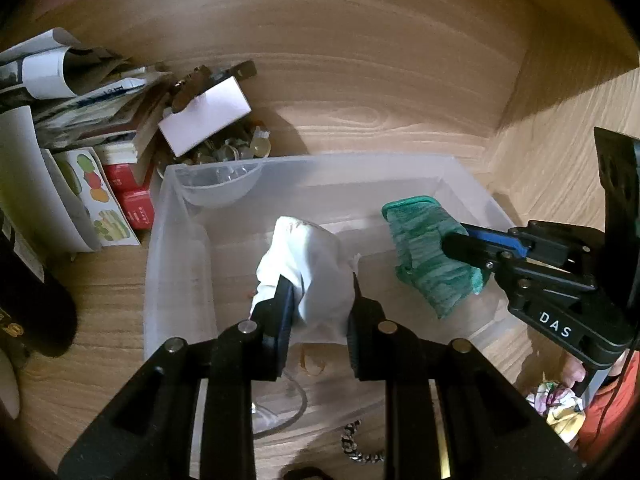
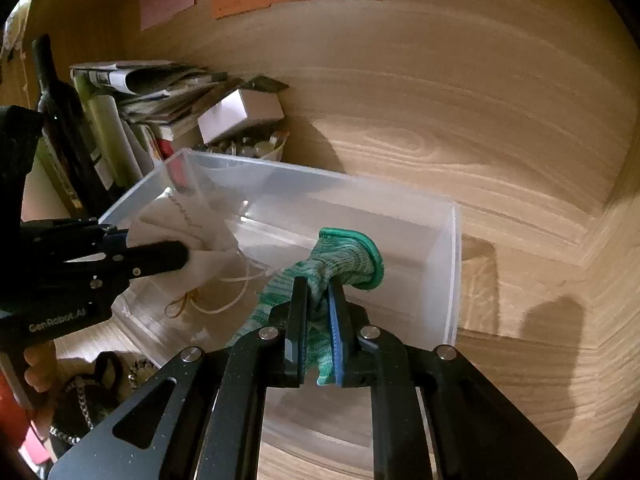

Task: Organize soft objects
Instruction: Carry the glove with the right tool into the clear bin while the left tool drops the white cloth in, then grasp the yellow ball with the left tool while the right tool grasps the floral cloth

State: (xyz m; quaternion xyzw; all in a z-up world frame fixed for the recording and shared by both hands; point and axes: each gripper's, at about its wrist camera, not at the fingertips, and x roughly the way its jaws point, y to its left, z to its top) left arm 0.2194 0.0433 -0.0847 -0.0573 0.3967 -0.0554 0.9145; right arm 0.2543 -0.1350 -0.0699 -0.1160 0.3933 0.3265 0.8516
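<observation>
A clear plastic bin [image 1: 168, 240] [image 2: 448, 264] stands on the wooden shelf. My left gripper [image 1: 318, 280] is shut on a white cloth pouch [image 1: 308, 264] and holds it over the bin's middle; the pouch also shows in the right wrist view [image 2: 180, 224], its drawstrings hanging down. My right gripper [image 2: 318, 284] is shut on a green knitted glove [image 2: 344, 256] and holds it above the bin's right half. The glove [image 1: 424, 264] and the right gripper [image 1: 452, 246] also show in the left wrist view.
A stack of papers, books and cartons [image 1: 80, 92] lies left of the bin, with a white box [image 1: 204, 114] and a cup of small bottles [image 1: 236, 152] behind it. A dark bottle [image 2: 60, 120] stands far left. A braided cord [image 1: 356, 444] lies in front.
</observation>
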